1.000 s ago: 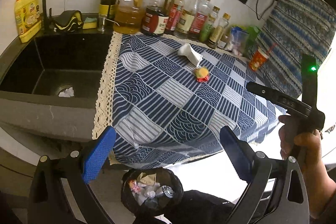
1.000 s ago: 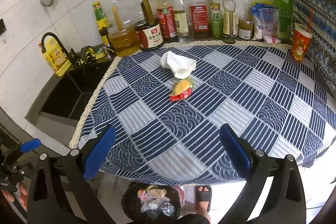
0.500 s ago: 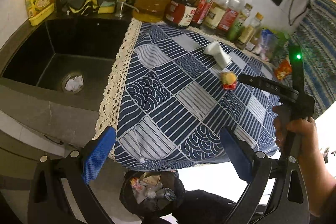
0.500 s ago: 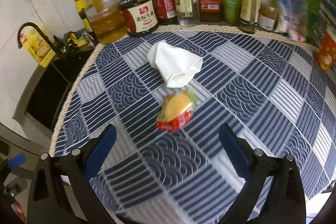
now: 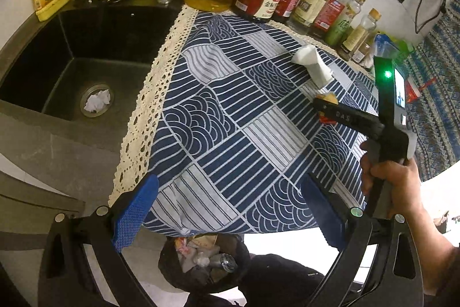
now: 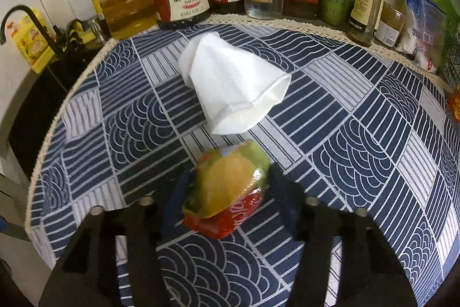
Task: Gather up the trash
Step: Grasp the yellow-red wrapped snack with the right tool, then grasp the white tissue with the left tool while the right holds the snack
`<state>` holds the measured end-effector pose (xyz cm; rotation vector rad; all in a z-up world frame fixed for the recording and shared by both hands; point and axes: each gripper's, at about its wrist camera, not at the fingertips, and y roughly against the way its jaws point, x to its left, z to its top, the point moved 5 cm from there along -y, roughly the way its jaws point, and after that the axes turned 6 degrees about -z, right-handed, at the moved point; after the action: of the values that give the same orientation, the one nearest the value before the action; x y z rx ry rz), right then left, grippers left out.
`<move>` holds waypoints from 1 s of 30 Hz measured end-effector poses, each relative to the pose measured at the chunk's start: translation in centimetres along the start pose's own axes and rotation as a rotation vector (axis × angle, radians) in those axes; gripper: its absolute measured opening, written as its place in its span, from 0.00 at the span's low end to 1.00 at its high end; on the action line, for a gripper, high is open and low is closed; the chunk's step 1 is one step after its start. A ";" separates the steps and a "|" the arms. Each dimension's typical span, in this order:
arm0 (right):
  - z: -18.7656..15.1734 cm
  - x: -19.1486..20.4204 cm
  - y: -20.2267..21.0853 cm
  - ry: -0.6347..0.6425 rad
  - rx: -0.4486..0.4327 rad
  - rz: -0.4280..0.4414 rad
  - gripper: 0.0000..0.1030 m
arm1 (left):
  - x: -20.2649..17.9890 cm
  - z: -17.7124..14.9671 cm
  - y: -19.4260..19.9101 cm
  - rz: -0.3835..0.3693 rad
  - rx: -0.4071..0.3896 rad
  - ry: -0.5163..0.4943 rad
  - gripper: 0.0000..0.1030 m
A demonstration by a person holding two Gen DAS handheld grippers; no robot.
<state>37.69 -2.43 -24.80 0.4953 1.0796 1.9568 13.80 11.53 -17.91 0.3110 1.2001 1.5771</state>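
right claw (image 6: 227,186): its jaws have just been closing and now stand narrow on either flank of the crumpled yellow, green and red plastic snack wrapper (image 6: 225,192); the wrapper sits squarely between the fingers, and the blurred pads appear to touch its sides at 9 and 3 o'clock, so the claw is judged to be gripping the wrapper, though not with certainty. the wrapper rests on the blue and white patterned tablecloth with a cream lace border (image 6: 359,151), near the middle of the counter; seen from the left wrist, it lies at 2 o'clock, mostly hidden behind the right claw's black finger (image 5: 345,117).

step in hand: seizing the first piece of trash on the cloth; judged an early stage, as more remains. the next move calls for a firm hold, a lift clear of the cloth, and carriage to the round black waste bin already holding litter (image 5: 201,261), which stands on the floor below the cloth's near edge at 6 o'clock in the left wrist view.

left claw (image 5: 230,217): blue pads set wide, nothing between them, hovering off the near edge of the cloth.

further off: a loosely rolled white paper tissue (image 6: 233,94) lies just beyond the wrapper at 12 o'clock, close but apart from it; a crumpled white tissue (image 5: 97,101) sits in the drain of the black sink (image 5: 34,71) at 9 o'clock.
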 end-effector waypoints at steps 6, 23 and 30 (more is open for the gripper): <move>-0.2 0.1 0.1 0.017 -0.012 -0.008 0.50 | 0.2 0.1 -0.6 -0.011 0.020 -0.002 0.93; -1.5 -3.4 3.8 -0.065 -0.040 0.018 0.50 | -2.6 1.6 -2.4 -0.055 0.051 -0.095 0.93; -2.7 -6.3 5.9 -0.091 -0.080 0.075 0.50 | -6.1 3.9 -4.3 -0.137 0.078 -0.075 0.93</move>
<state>36.76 -10.63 -21.07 0.5832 0.9336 2.0141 21.46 8.09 -17.33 0.3286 1.2010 1.3922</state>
